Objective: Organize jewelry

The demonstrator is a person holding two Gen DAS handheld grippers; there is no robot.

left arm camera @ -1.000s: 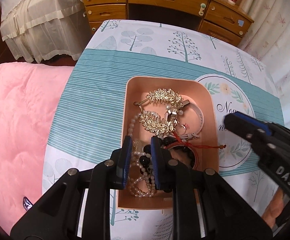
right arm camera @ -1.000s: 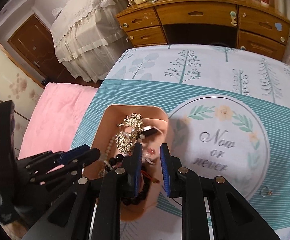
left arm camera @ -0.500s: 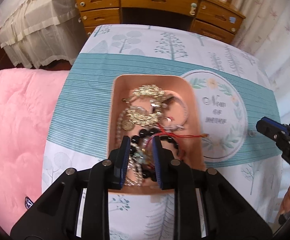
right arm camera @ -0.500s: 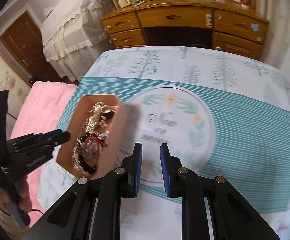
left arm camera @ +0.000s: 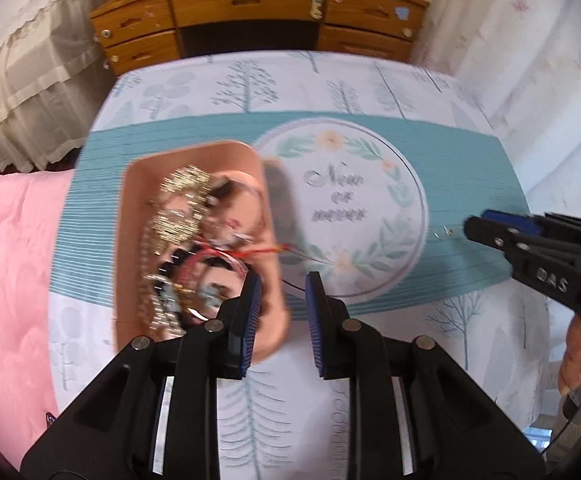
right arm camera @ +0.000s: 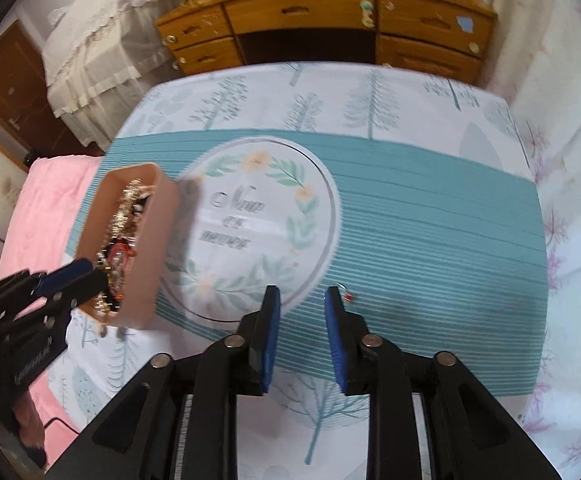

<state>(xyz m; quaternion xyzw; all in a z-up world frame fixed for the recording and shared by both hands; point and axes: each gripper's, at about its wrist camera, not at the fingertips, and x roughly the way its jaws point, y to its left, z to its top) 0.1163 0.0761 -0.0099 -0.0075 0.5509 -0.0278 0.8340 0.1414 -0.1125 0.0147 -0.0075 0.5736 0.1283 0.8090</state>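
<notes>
The right gripper (right arm camera: 301,304), its fingers just parted and empty, hangs over a tiny earring (right arm camera: 346,294) on the bench cloth (well apart from the pink tray (left arm camera: 268,216)). Best descend straight, straddling it. The left gripper (left arm camera: 280,300), fingers slightly apart, holds nothing.

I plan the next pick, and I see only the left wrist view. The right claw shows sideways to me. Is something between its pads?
Observer: No. The right claw is open, its jaws have just been opening, and only the tablecloth shows in the gap.
Operator: Where does the small loose piece lie?
Observer: The small loose piece lies on the teal stripes, just outside the fingertip on the picture's right.
Operator: Any colour on it?
Observer: A red dot beside a silvery bit; it is blurred.
</notes>
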